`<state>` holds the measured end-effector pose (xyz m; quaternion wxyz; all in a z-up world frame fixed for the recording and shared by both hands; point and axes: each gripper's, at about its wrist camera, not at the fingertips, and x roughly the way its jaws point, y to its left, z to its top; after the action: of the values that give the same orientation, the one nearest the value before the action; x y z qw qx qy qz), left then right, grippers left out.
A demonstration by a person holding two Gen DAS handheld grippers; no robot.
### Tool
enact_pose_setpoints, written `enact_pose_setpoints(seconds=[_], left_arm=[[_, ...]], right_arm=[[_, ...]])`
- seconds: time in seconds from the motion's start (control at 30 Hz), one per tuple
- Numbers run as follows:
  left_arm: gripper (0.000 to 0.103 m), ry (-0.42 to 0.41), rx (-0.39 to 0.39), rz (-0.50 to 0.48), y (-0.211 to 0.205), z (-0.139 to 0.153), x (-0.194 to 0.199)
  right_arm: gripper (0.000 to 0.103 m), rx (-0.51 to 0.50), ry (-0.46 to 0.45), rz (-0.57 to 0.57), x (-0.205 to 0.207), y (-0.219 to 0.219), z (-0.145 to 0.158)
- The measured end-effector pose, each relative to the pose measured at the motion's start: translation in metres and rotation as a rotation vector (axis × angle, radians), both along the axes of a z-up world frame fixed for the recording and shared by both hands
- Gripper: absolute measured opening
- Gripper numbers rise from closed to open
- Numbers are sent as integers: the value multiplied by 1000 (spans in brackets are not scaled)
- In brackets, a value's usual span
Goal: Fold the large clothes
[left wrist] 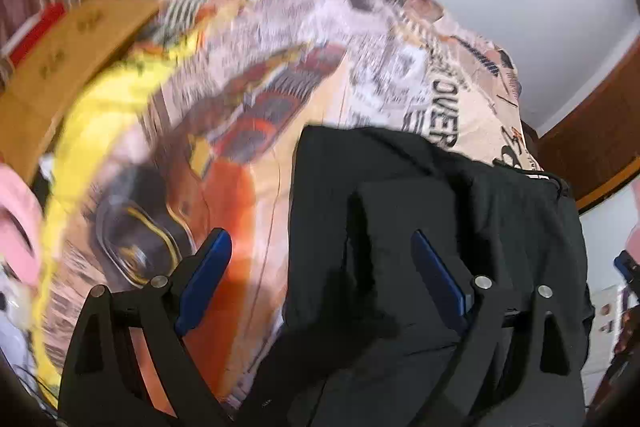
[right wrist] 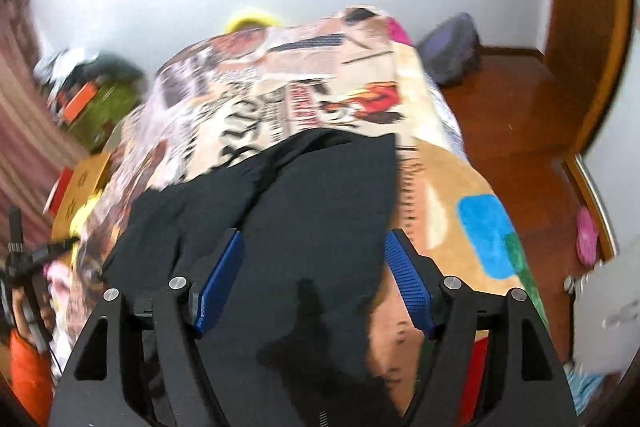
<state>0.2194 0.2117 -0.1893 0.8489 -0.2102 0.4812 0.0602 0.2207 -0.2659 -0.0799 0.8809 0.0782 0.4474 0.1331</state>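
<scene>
Left wrist view: the left tool (left wrist: pixel 322 261) has its blue pads (left wrist: pixel 206 279) spread wide apart with nothing clamped between them. Below and behind the pads lies the black garment (left wrist: pixel 440 211), filling the lower right of the frame on a bed covered by a printed blanket (left wrist: pixel 304 67) with orange, cream and grey patterns and large letters. The garment's upper edge runs across the middle of the frame; a folded layer of it sits between the two fingers. A yellow cloth (left wrist: pixel 104 111) curves along the blanket's left edge, and a brown cardboard box (left wrist: pixel 68 47) sits at the upper left. The frame is blurred.

Right wrist view: the right tool (right wrist: pixel 316 273) also stands apart, gripping nothing. The black garment (right wrist: pixel 320 195) spreads from the centre to the lower left of the frame, on the same blanket (right wrist: pixel 280 83), with a crease running diagonally up its middle. To the right, reddish wooden floor (right wrist: pixel 520 115) shows, with a dark bag (right wrist: pixel 450 47) at the upper right beside the bed.
</scene>
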Motion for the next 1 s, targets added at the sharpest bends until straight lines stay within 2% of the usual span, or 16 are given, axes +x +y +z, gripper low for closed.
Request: enact_pose_setpoints(seconds=[0.13,0.27,0.37,0.5,0.57,0.6,0.63,0.7,0.77,0.8,0.83,0.87,0.9,0.93,0.97,1.0], left_arm=[[92,33,-121,-22,1,-32,7],[91,83,-179,18,11,-67,24],[88,109,-299,27,21,-91,34],[87,76,-433,35,29,-106,42],[87,52,-474,25,30,-109,48],[81,44,-478,21,29,-110,51],[75,42,-468,12,27,-110,55],[71,40,-405,-17,18,-107,63],[62,46,-342,-39,9,-105,71],[51,46,-325,-46,6,-103,72],[40,45,-310,-49,3,-100,73],[35,48,-286,-50,1,-95,74],[23,52,-253,-51,-2,-90,74],[3,72,-150,-36,-6,-81,74],[3,90,-49,-25,-9,-74,75],[3,85,12,-29,-12,-65,74]], right_arm=[[70,47,69,-66,14,-20,-17],[70,110,164,-55,28,-25,-45],[70,188,235,-36,37,-29,-65],[73,352,325,-29,55,-40,-90],[73,367,319,-26,62,-42,-91],[73,370,314,-19,65,-41,-90],[71,375,315,-15,67,-41,-89],[69,391,317,-5,73,-38,-90],[57,396,311,6,77,-33,-90],[53,384,315,3,79,-30,-90],[40,373,319,-5,80,-26,-91],[22,372,324,-8,83,-21,-90],[17,383,338,-7,86,-19,-90],[10,399,352,-11,87,-19,-90],[9,410,351,-15,87,-19,-85],[8,407,335,-8,89,-18,-78]])
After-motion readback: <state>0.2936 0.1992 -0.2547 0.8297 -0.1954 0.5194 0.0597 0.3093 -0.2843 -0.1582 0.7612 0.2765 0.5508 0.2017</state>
